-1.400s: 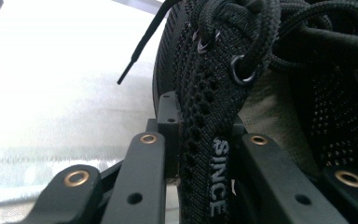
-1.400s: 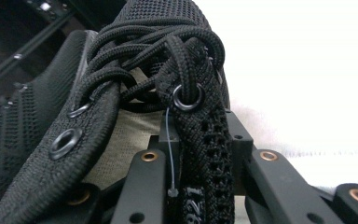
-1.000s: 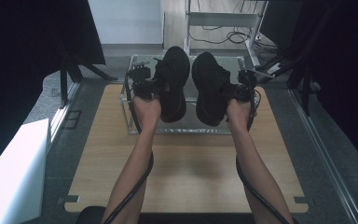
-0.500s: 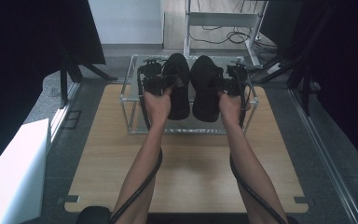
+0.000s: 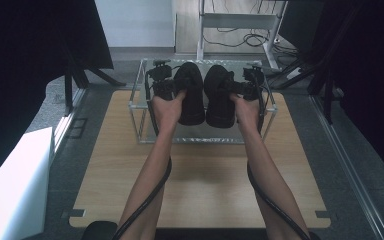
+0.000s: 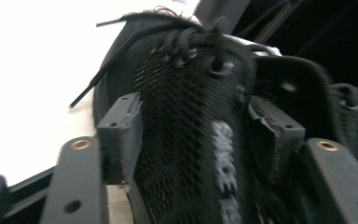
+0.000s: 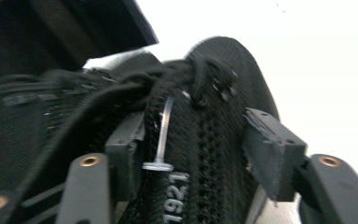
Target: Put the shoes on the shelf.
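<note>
Two black mesh shoes sit side by side over the top of a clear-shelved metal rack (image 5: pixel 145 107). My left gripper (image 5: pixel 172 89) is shut on the left shoe (image 5: pixel 190 95); in the left gripper view its pads (image 6: pixel 123 135) squeeze the laced mesh upper (image 6: pixel 191 140) from both sides. My right gripper (image 5: pixel 237 89) is shut on the right shoe (image 5: pixel 219 97); in the right gripper view the pads (image 7: pixel 272 156) clamp the shoe's tongue and side (image 7: pixel 200 154), where a plastic tag pin (image 7: pixel 161 140) hangs. Both shoes point away from the person.
The rack stands at the far end of a wooden table (image 5: pixel 195 185). A white box (image 5: pixel 15 185) stands at the left of the table. Dark screens (image 5: pixel 40 45) flank both sides. A white shelf frame and cables (image 5: pixel 240 25) lie beyond the rack on the floor.
Both hands have moved forward and a little inward, carrying the two shoes farther over the rack's top. The shoes now sit closer together and lower.
</note>
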